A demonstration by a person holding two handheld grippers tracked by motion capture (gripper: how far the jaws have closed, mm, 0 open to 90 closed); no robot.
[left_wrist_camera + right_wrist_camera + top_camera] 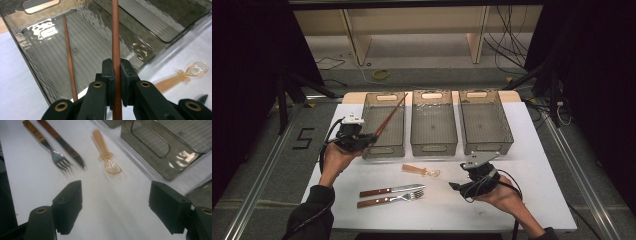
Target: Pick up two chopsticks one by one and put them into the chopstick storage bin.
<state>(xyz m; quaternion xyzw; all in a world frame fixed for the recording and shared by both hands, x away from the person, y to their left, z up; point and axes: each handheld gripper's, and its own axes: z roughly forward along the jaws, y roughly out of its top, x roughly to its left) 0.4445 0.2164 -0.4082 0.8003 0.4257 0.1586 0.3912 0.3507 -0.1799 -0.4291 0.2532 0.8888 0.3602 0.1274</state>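
Dark curtains and trailing cables ring a white bench (532,150) that carries three smoky plastic bins in a row at its twelve o'clock edge. Sorting cutlery by kind seems to be the work, one bin per type. The left hand-held gripper (371,136) has its jaws clamped tight on a brown chopstick (115,37), which slants up toward one o'clock over the left bin (384,150); the other chopstick (69,57) already lies on that bin's ribbed floor, so the held one is probably poised to join it. In the left gripper view the held stick runs straight up between the pads, with the bin directly beneath.

The right hand-held gripper (115,207) stands wide open and empty, hovering low over the bench. Ahead of it, toward twelve o'clock in its own view, lies the translucent orange spoon (106,153), near but untouched; the fork (47,147) and knife (63,143) lie side by side at eleven o'clock.
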